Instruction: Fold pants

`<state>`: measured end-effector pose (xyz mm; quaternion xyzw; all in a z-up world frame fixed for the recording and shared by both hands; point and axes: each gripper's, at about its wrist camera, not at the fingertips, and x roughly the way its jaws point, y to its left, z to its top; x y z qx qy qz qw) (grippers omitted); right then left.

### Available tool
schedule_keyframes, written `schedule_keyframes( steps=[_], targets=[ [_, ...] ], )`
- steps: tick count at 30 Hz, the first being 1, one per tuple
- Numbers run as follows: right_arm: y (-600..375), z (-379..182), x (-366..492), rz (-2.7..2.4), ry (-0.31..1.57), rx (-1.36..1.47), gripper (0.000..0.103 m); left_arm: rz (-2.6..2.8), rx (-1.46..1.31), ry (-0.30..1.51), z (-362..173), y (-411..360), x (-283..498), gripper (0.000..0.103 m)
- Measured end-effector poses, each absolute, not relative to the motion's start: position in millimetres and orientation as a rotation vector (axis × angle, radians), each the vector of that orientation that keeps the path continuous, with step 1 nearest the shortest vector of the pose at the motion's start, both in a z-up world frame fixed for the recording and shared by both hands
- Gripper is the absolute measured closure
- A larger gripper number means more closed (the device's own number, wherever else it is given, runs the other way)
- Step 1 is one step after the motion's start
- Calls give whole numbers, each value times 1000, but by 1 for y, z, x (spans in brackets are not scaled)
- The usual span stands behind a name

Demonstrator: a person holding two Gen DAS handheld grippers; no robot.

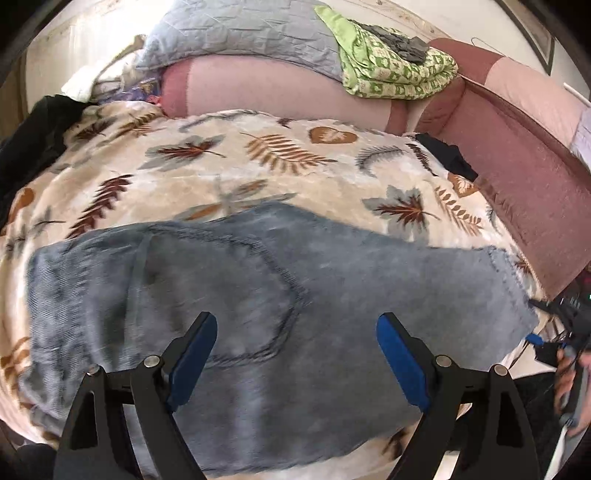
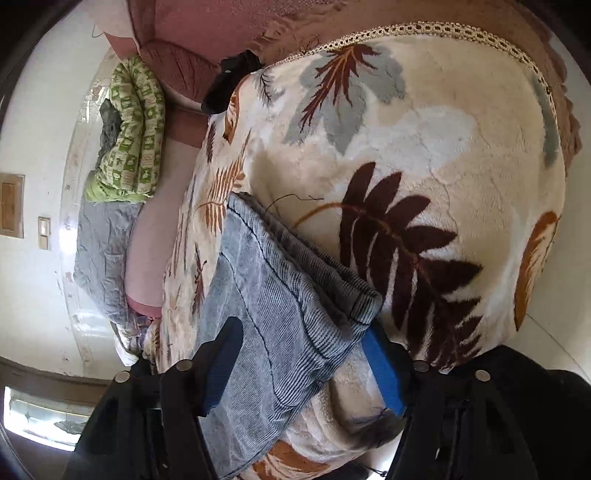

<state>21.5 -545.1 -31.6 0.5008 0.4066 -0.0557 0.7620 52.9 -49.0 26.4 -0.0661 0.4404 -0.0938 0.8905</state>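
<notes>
Grey-blue corduroy pants (image 1: 258, 295) lie folded flat on a cream blanket with leaf prints (image 1: 258, 155). My left gripper (image 1: 295, 325) is open and hovers just above the pants near a stitched pocket seam, holding nothing. In the right wrist view the pants (image 2: 273, 295) show a stacked hem edge (image 2: 354, 291). My right gripper (image 2: 306, 332) is open, with one blue pad on each side of that edge of the pants. The right gripper also shows at the far right of the left wrist view (image 1: 569, 332), held by a hand.
A pink sofa back (image 1: 517, 155) runs behind and right of the blanket. A green patterned quilt (image 1: 391, 62) and a grey quilted cover (image 1: 243, 33) lie on it. Dark clothing sits at the left edge (image 1: 33, 147) and at the back right (image 1: 450, 155).
</notes>
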Motion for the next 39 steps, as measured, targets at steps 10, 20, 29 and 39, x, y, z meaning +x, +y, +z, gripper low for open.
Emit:
schedule_keyframes(
  steps=[10, 20, 29, 39],
  targets=[
    [-546, -27, 20, -146, 898, 1001, 76, -227, 126, 1064, -15, -170, 103, 14],
    [-527, 4, 32, -162, 923, 762, 86, -190, 264, 1011, -15, -190, 95, 8],
    [-408, 111, 49, -30, 755, 360, 90, -227, 60, 1079, -12, -141, 102, 1],
    [-170, 16, 50, 445, 949, -43, 82, 99, -234, 851, 52, 58, 42, 1]
  ],
)
